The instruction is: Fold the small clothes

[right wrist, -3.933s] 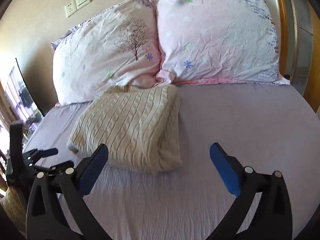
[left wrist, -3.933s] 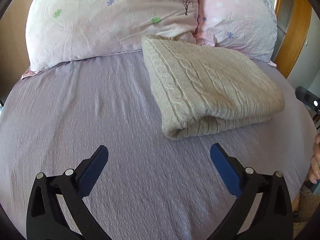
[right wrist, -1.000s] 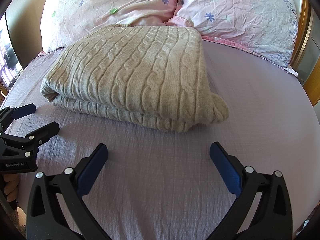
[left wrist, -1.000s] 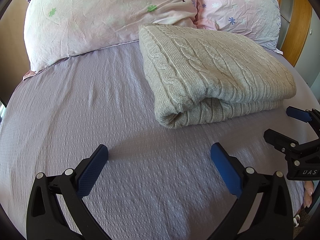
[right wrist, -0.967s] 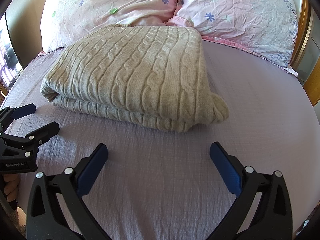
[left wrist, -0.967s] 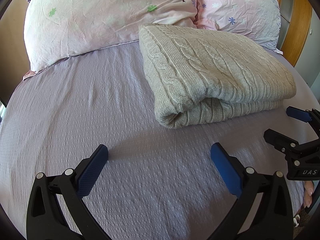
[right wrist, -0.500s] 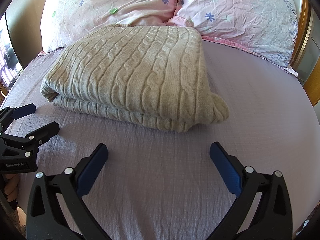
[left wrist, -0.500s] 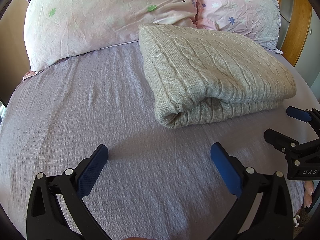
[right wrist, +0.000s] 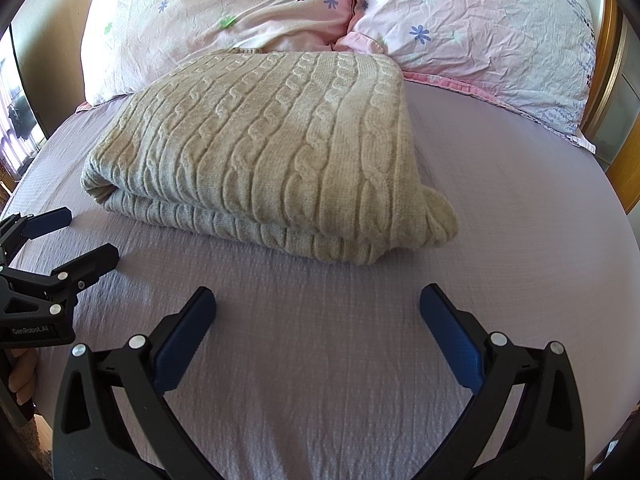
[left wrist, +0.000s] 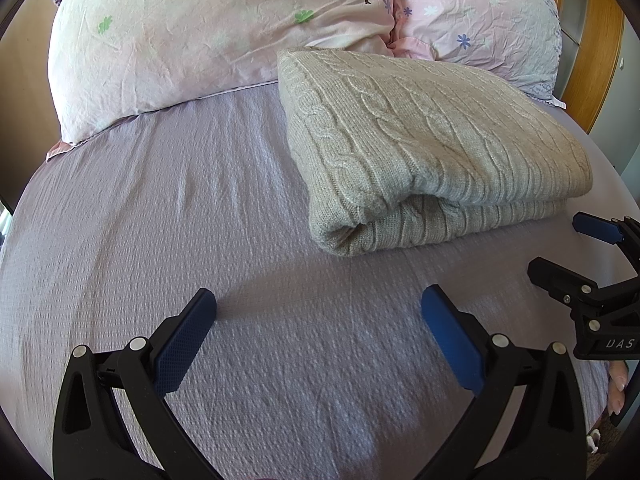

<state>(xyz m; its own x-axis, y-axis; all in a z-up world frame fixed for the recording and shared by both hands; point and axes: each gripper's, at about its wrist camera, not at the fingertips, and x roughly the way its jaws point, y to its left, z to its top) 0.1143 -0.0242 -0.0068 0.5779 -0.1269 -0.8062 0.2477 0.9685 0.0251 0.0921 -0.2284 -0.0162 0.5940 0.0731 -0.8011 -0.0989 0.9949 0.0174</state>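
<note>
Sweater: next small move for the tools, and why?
Probably ease both tools back and finish. The sweater already lies folded in a neat stack on the bed, and the left tool and right tool are open, short of it, holding nothing.

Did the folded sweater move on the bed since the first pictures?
No. The sweater touches the same pillows at its far edge as before; only the cameras came closer.

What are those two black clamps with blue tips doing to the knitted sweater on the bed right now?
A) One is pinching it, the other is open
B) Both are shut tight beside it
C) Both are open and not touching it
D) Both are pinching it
C: the left gripper and the right gripper both stand wide open over the sheet, short of the folded sweater.
</note>
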